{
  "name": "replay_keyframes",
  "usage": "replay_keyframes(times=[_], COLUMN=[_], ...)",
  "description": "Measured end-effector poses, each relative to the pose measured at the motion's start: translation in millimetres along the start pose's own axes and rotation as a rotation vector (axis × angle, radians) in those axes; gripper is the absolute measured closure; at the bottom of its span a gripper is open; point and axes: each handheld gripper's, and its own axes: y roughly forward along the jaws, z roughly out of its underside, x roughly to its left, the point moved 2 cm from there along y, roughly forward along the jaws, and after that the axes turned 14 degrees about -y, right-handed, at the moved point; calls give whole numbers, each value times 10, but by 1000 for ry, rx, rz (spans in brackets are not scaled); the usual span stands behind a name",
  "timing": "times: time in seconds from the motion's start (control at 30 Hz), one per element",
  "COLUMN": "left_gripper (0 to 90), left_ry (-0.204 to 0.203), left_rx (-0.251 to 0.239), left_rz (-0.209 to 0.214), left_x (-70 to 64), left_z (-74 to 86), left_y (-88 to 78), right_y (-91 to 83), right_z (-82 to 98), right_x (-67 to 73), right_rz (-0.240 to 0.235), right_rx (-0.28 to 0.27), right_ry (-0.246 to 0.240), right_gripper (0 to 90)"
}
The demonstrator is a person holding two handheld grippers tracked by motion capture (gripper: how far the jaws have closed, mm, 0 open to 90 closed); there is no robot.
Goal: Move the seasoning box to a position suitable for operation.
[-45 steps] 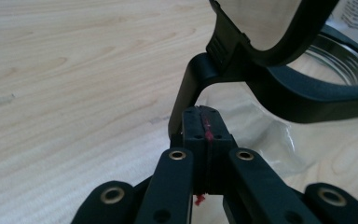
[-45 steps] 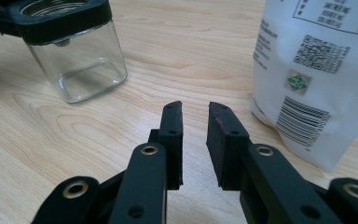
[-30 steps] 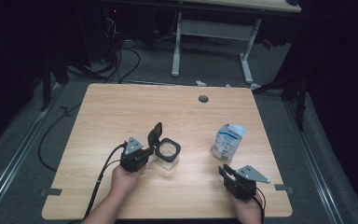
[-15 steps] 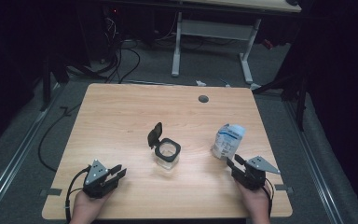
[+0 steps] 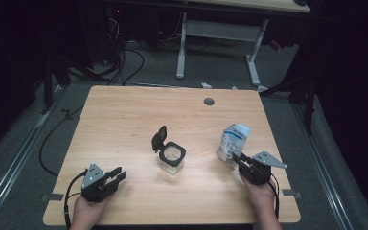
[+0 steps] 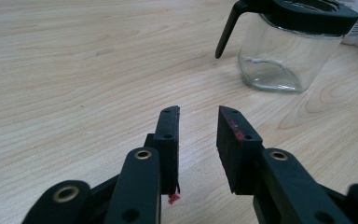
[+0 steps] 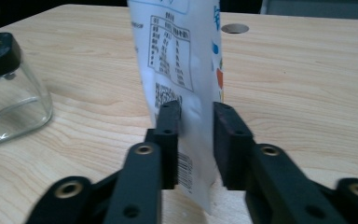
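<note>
Wooden table (image 5: 124, 120), light grain, round cable hole (image 5: 209, 101) near the far edge right of centre. Dark floor around it, a second desk frame (image 5: 215, 33) beyond the far side, cables (image 5: 124, 57) on the floor far left.

White printed pouch (image 5: 233, 142) stands upright on the right half of the table, near side, leaning slightly. In the right gripper view the pouch (image 7: 182, 60) rises from between the fingers; printed table, QR code and barcode face the camera.

Glass jar (image 5: 172, 159) sits roughly mid-table toward the near side, well left of the pouch. Black rim, black flip lid (image 5: 159, 139) hinged open and standing up on its far-left side. Jar looks empty. In the left gripper view the jar (image 6: 284, 51) is far right of the fingers, well apart from them.

Right gripper (image 5: 238, 159) at the near right, held by a hand (image 5: 261, 194) coming in from the bottom edge. Its fingers (image 7: 168, 140) have just been closing, with the lower part of the pouch between them. Left pad sits against the pouch face; the right pad is at its edge. Can't tell whether both pads press, so grip not confirmed.

Left gripper (image 5: 119, 175) at the near left corner, in the other hand (image 5: 88, 208), pointing right toward the jar. Fingers (image 6: 170, 140) apart, a moderate gap, bare table between them. Red marks on the pads.
</note>
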Motion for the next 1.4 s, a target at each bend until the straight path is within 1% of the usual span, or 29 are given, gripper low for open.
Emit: replay_keyframes(times=[0.07, 0.13, 0.17, 0.27, 0.3, 0.43, 0.5, 0.53, 0.57, 0.73, 0.77, 0.83, 0.87, 0.97, 1.0, 1.07, 1.2, 1.3, 1.4], left_gripper=[698, 697, 697, 694, 693, 684, 675, 672, 671, 665, 664, 660, 660, 659, 659, 659, 659, 658, 656], left_ry=[-2, -2, -1, 0, -1, -3, -3, -3, -4, -3, -2, 0, 0, 0, -1, 0, -2, -2, -1], left_rx=[1, 1, 2, 4, 5, 4, 6, 8, 8, 10, 8, 10, 9, 7, 5, 6, 11, 12, 11], left_rz=[1, 3, 4, 6, 8, 11, 12, 12, 13, 16, 16, 15, 15, 15, 16, 15, 18, 19, 20], left_x=[-2, -5, -6, -8, -8, -3, -1, 1, 2, 0, -3, -6, -6, -3, -2, 3, 10, 3, -4], left_z=[4, 6, 7, 10, 11, 11, 12, 13, 14, 14, 13, 11, 11, 13, 13, 12, 18, 19, 17], left_y=[7, 11, 12, 11, 11, 10, 10, 11, 11, 8, 9, 6, 5, 3, 3, -1, 4, 14, 8], right_y=[-15, -27, -28, -14, -3, 40, 51, 56, 58, 76, 79, 98, 107, 122, 118, 103, 73, 61, 55], right_z=[-10, -21, -26, -48, -52, -56, -58, -59, -59, -86, -91, -118, -129, -147, -145, -131, -54, -42, -54], right_x=[44, 83, 99, 116, 110, 102, 104, 109, 115, 104, 105, 105, 108, 128, 128, 122, 130, 130, 141], right_rz=[-2, -1, 0, 9, 7, 13, 15, 20, 19, 17, 19, 21, 21, 35, 38, 32, 27, 26, 39], right_rx=[0, -1, -1, -14, -21, -33, -36, -39, -39, -29, -26, -23, -22, -10, -10, -15, -19, -15, -17], right_ry=[-9, -19, -26, -17, -12, -3, -13, -27, -28, -7, -5, -2, -1, -17, -15, -7, -15, -27, -51], right_gripper=[821, 834, 816, 674, 652, 637, 669, 673, 674, 668, 657, 572, 567, 609, 615, 623, 656, 683, 708])
